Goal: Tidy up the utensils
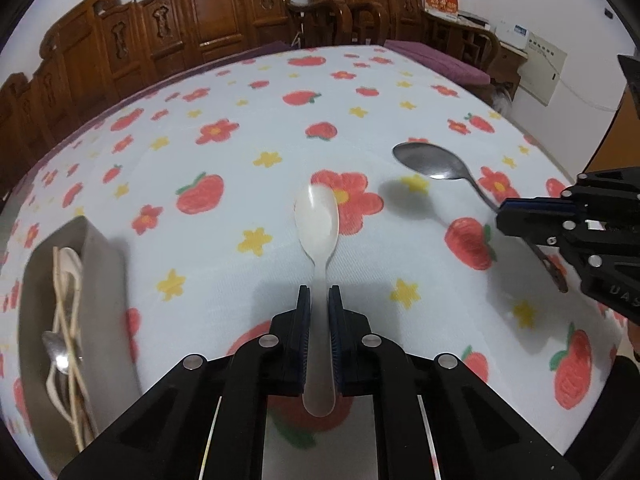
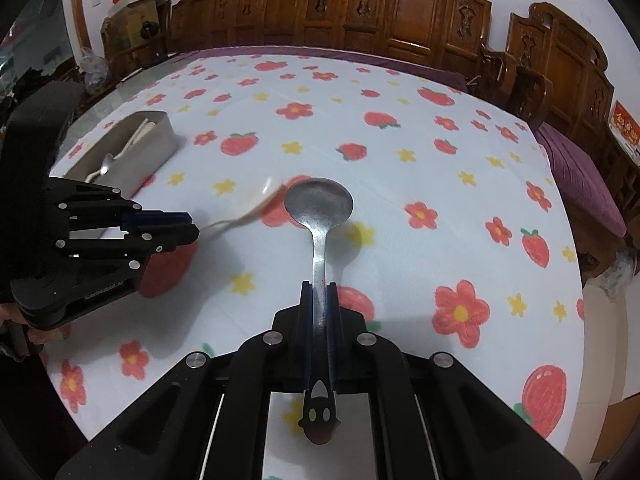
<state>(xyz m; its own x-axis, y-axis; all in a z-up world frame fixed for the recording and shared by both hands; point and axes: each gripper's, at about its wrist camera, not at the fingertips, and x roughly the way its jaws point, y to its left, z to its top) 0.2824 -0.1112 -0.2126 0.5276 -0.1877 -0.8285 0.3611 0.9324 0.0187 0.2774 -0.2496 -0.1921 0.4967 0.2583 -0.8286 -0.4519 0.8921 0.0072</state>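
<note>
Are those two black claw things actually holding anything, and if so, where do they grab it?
Yes. The left gripper holds a white spoon by its handle. The right gripper holds a metal spoon by its handle too.

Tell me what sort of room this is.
Probably a home dining or living room: carved wooden chairs line the wall, a fruit-and-flower tablecloth covers the table, and a metal utensil box sits on it.
</note>
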